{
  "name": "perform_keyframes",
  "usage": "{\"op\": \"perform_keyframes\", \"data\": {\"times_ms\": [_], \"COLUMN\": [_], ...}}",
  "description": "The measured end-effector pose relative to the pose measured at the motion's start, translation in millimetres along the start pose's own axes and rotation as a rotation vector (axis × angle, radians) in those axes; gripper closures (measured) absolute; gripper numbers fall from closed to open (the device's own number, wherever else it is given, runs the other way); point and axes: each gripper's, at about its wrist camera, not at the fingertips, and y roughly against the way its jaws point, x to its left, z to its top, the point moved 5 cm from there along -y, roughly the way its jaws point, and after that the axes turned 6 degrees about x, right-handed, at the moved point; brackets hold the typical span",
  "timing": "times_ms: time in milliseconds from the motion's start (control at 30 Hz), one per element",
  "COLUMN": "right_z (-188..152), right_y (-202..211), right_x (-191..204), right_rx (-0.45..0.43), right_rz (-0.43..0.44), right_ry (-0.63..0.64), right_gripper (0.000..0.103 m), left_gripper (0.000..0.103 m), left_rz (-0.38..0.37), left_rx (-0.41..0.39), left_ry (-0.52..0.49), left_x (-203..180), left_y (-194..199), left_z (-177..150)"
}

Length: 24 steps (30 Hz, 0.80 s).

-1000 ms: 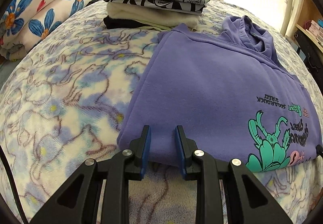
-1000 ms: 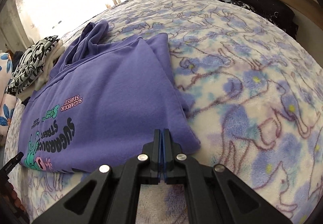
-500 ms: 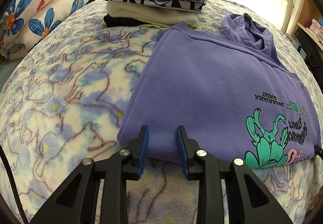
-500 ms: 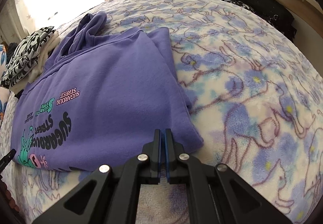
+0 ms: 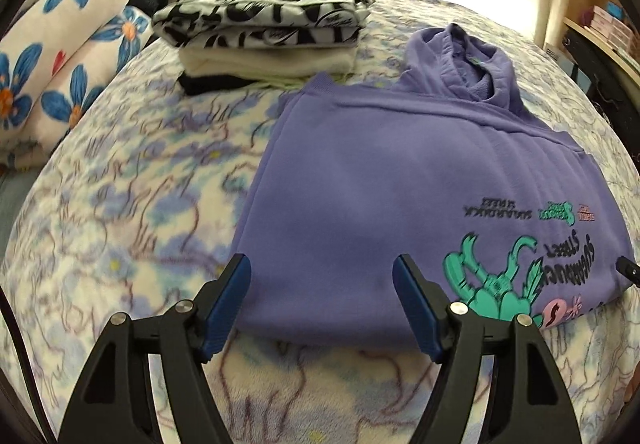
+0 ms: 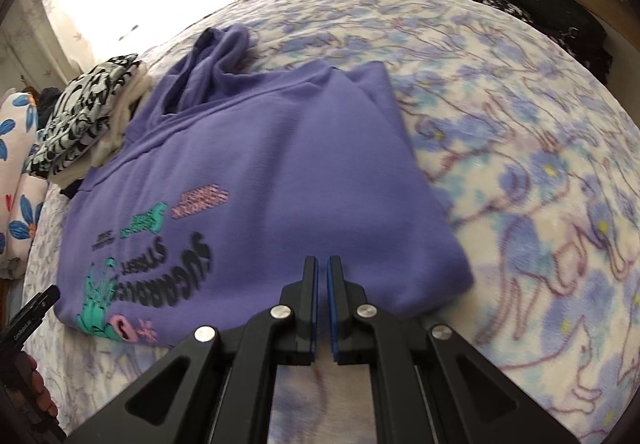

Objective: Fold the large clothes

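Purple hoodie (image 5: 400, 184) lies folded flat on the bed (image 5: 120, 204), beside a stack of folded clothes (image 5: 264, 32). Left gripper (image 5: 322, 284) jaws opening, nothing clamped, over hoodie's near edge. Right gripper (image 6: 321, 284) closed, empty.

One purple hoodie (image 5: 372, 196); one stack (image 5: 264, 32), three folded garments; two floral pillows (image 5: 68, 56).

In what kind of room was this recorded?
Most likely a bedroom. The purple hoodie lies on a bed covered with a floral fleece blanket, flower-print pillows lie at one end, and a stack of folded clothes sits on the bed beside the hoodie.
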Motion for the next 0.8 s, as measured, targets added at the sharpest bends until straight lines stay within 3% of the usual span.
{"op": "perform_keyframes", "data": {"times_ms": [333,467,500,800], "right_z": [24.5,43.7,51.1,156.9], "right_y": [-19.7,-24.2,-25.4,-41.1], "right_x": [31.6,43.7,47.7,90.3], "right_rx": [0.026,0.023,0.022,0.001], "right_rz": [0.073,0.094,0.101,0.134], "right_ry": [0.057,0.093,0.103,0.197], "right_gripper": [0.096,0.079,0.075,0.075], "left_gripper": [0.031,0.031,0.031,0.031], "left_rz": [-0.035,-0.071,-0.086,-0.245], "left_rx": [-0.001,0.019,0.027,0.067], "left_ry": [-0.087,-0.137,-0.147,-0.227], "left_x": [-27.1,-44.1,-48.3,-93.9], "left_y": [-16.2,-27.5,-30.6,-61.9], "left_z": [40.0,65.4,73.7,186.7]}}
